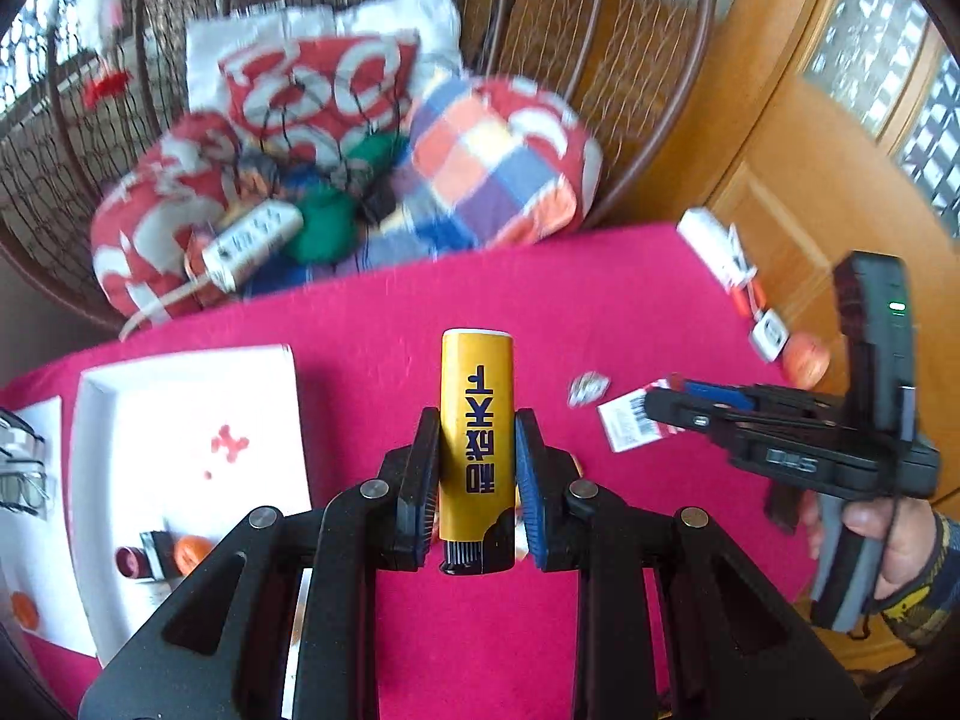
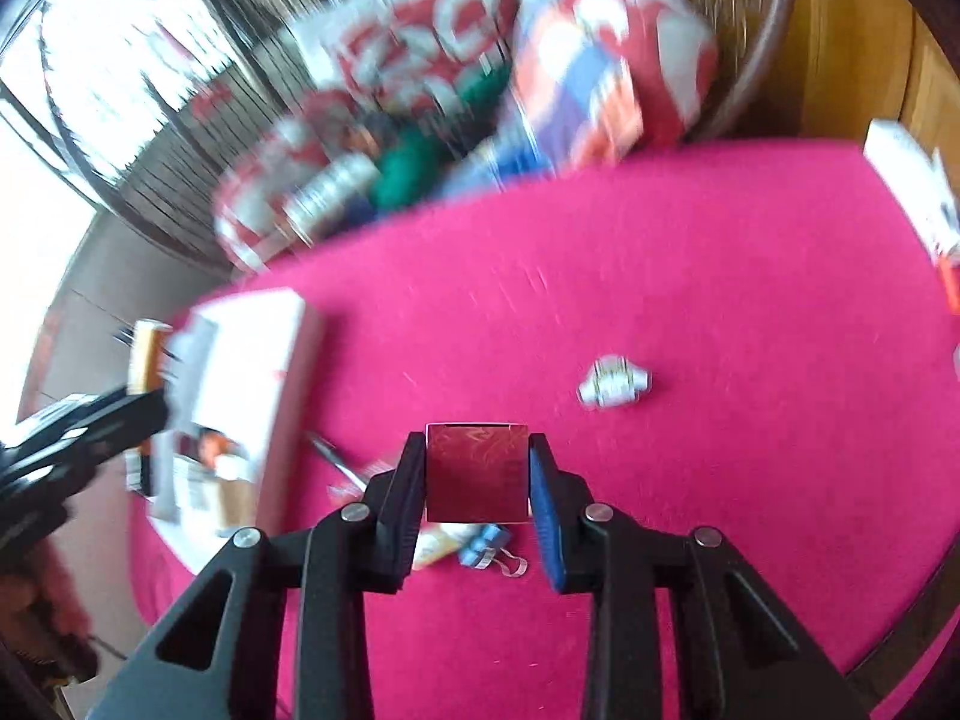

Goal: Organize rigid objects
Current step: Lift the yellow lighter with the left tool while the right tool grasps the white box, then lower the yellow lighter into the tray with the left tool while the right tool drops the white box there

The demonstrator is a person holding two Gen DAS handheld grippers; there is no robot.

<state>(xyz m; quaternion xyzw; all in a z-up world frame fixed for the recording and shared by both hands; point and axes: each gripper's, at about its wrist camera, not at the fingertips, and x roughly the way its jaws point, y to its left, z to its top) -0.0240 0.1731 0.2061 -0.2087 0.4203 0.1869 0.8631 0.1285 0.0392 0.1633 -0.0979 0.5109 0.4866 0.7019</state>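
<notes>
Left wrist view: the left gripper (image 1: 475, 468) is clamped on a yellow lighter (image 1: 477, 438), held upright above the pink cloth (image 1: 384, 324), a white tray (image 1: 180, 420) to its left. The right gripper (image 2: 477, 480) is pinched on a red box (image 2: 477, 471), lifted over the cloth, near a crumpled wrapper (image 2: 612, 389).

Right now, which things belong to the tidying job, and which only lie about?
Job: yellow lighter in left claw; red box in right claw; white tray.

Lying about: cushions, power strip, crumpled wrapper.
</notes>
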